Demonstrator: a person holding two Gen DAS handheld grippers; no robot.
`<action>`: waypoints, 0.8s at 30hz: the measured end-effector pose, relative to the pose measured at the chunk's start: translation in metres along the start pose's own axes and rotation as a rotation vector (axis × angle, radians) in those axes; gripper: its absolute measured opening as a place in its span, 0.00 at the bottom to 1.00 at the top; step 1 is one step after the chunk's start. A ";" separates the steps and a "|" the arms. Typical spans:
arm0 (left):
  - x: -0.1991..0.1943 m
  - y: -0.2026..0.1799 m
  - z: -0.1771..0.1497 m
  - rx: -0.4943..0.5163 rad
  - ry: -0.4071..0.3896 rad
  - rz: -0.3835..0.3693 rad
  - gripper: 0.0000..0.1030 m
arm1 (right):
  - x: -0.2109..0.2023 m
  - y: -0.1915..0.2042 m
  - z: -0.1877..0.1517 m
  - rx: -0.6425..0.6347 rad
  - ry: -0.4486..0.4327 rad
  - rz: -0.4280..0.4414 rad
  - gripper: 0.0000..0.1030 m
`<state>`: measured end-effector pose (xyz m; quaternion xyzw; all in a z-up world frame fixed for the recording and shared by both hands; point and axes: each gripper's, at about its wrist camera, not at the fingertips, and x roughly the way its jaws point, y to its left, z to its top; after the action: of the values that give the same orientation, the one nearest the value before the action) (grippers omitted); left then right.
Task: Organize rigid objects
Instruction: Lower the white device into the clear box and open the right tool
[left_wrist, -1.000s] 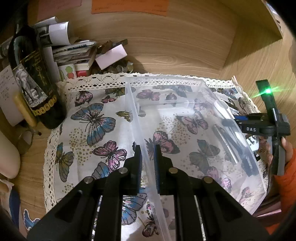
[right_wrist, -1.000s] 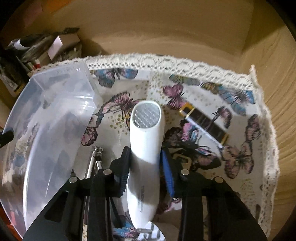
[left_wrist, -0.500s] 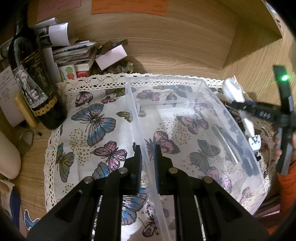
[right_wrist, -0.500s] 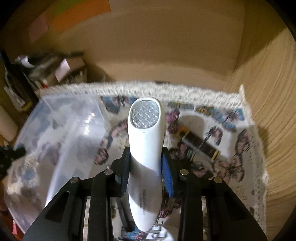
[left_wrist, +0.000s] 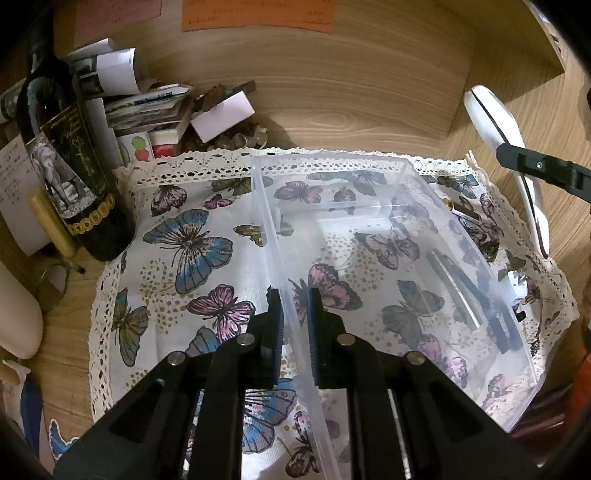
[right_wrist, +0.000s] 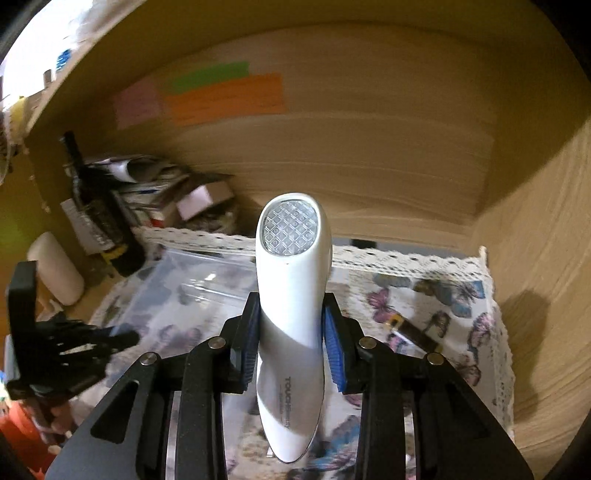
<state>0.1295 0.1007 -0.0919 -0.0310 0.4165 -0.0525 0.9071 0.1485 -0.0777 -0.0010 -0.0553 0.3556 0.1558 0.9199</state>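
While left gripper (left_wrist: 293, 325) pinches clear bin (left_wrist: 424, 173) wall, right gripper (right_wrist: 290, 332) clamps white device (right_wrist: 291, 280) mid-frame; bin empty, battery (right_wrist: 413, 334) unsorted lower right.

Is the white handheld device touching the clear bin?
Apart. The left wrist view shows the white device held up by the right gripper, beyond the clear bin.

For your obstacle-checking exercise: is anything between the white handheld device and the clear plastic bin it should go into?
Nothing visible: the white handheld device, in the right hand-held gripper, hangs above the cloth, and the clear plastic bin is open-topped.
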 end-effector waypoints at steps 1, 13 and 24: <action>0.000 0.000 0.000 0.000 -0.001 0.001 0.12 | 0.000 0.007 0.000 -0.013 0.001 0.009 0.28; 0.000 0.000 0.000 0.001 -0.006 -0.003 0.12 | 0.038 0.057 -0.006 -0.088 0.098 0.085 0.28; -0.001 0.000 0.000 0.009 -0.012 -0.008 0.13 | 0.087 0.092 -0.024 -0.191 0.274 0.107 0.28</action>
<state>0.1289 0.1009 -0.0914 -0.0288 0.4105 -0.0578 0.9096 0.1643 0.0257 -0.0761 -0.1444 0.4636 0.2286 0.8438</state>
